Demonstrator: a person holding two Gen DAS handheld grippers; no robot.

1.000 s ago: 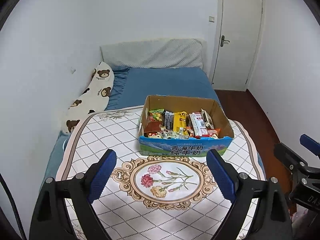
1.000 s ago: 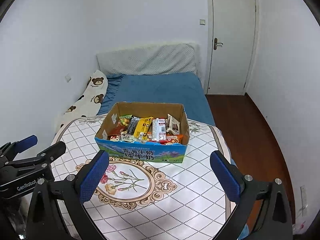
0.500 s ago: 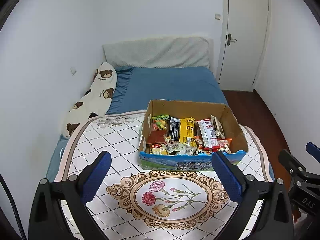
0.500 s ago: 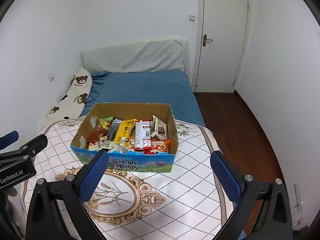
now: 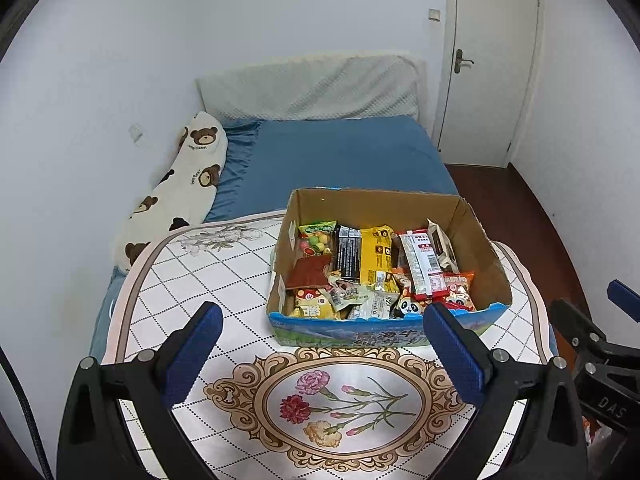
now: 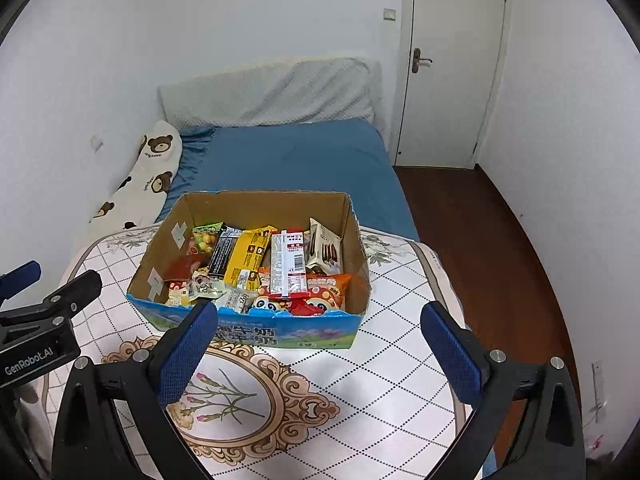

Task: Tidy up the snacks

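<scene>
Cardboard snack box [image 5: 486, 240] with blue Chinese-lettered front, "GenRobot.AI" on left claw [image 6: 28, 292], both claws released, right claw [image 6: 318, 344] empty.

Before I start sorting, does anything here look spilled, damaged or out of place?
Nothing has spilled: every snack sits inside the cardboard box on the table. The packets lie jumbled and overlapping, and the box's top edge looks roughly torn. Both grippers, left and right, are open and empty.
</scene>
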